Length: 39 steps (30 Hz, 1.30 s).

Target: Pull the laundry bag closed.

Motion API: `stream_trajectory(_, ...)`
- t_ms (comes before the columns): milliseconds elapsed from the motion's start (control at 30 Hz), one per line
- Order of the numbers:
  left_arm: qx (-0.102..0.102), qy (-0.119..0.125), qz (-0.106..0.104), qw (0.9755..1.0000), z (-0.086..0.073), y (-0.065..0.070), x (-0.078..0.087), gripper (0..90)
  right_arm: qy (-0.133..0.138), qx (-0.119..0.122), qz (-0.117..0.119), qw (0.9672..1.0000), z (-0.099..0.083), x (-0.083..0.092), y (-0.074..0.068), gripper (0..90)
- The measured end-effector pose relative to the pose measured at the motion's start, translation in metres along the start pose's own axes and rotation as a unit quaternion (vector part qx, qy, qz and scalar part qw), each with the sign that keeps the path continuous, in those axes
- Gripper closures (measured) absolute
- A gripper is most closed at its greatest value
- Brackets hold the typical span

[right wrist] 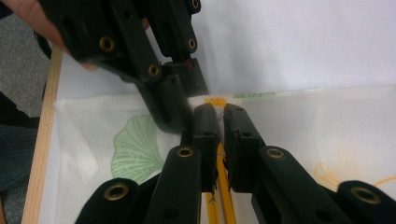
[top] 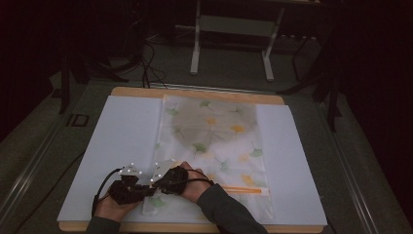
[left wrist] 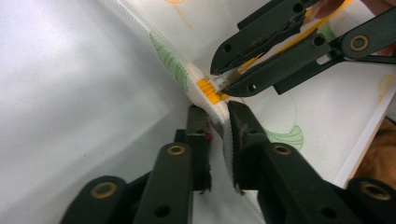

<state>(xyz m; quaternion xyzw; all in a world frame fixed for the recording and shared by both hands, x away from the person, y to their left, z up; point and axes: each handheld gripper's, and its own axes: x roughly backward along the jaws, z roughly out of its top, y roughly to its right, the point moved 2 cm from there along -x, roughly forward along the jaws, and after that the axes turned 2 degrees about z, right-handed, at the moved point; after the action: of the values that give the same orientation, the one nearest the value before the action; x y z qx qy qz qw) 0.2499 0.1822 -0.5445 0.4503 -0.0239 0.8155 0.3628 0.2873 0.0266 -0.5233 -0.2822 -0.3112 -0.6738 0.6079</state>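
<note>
**Operator:** Across the counter point(top: 78, 122) I have a big white sheet point(top: 122, 131) laid flat, and on it lies the mesh zipper bag point(top: 214, 141), white with green leaves and yellow flowers, its long side running away from me.

**Colleague:** Where is the zipper?

**Operator:** Near my end of the bag, an orange zipper strip point(top: 246, 190) crossing it from side to side. Both hands sit at its left end, close to the near edge of the counter.

**Colleague:** What is the left gripper doing?

**Operator:** My left gripper point(left wrist: 217, 122) has its jaws pinching a raised fold of the bag's mesh, right beside the end of the zipper. In the left gripper view the fabric stands up between its pads.

**Colleague:** And the right one?

**Operator:** My right gripper point(right wrist: 220, 115) is nearly pressed together on the zipper slider point(left wrist: 211, 89), the small orange and white piece at the very end of the strip. The orange strip runs back between its jaws in the right gripper view.

**Colleague:** How close are the two?

**Operator:** Just beside each other, the left jaws lying against the mesh next to the right jaws, at the bag's corner
</note>
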Motion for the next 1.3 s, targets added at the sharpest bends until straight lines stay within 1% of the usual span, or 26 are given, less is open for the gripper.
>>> stream_trajectory(100,0.006,0.000,-0.008,1.0000,-0.001,-0.001,-0.001,82.5,0.000,-0.001,0.002,1.0000,-0.001,0.000,-0.001,84.1)
stream_trajectory(233,0.013,-0.001,-0.011,0.9999,-0.001,-0.002,-0.002,82.6,0.002,0.002,0.002,1.0000,-0.001,0.000,-0.001,84.1)
stream_trajectory(367,0.019,0.000,-0.014,0.9997,-0.001,-0.003,-0.004,80.1,0.004,0.006,0.002,1.0000,0.000,0.001,-0.002,84.2)
stream_trajectory(433,0.019,-0.002,-0.013,0.9997,-0.001,-0.003,-0.004,80.7,0.004,0.007,0.001,1.0000,0.001,0.002,-0.002,84.2)
stream_trajectory(533,0.014,-0.003,-0.014,0.9998,-0.001,-0.002,-0.004,85.6,0.003,0.008,0.001,1.0000,0.000,0.002,-0.002,84.2)
stream_trajectory(600,0.012,-0.003,-0.012,0.9999,0.000,-0.001,-0.004,86.5,0.003,0.006,0.001,1.0000,-0.001,0.002,-0.002,84.3)
stream_trajectory(1067,0.009,-0.004,-0.016,0.9998,-0.001,-0.002,-0.003,87.5,0.003,0.002,0.011,0.9999,-0.008,-0.001,0.000,84.6)
stream_trajectory(1300,0.011,0.001,-0.020,0.9997,0.000,-0.002,-0.002,87.7,0.002,0.002,0.014,0.9999,-0.012,-0.001,0.001,84.7)
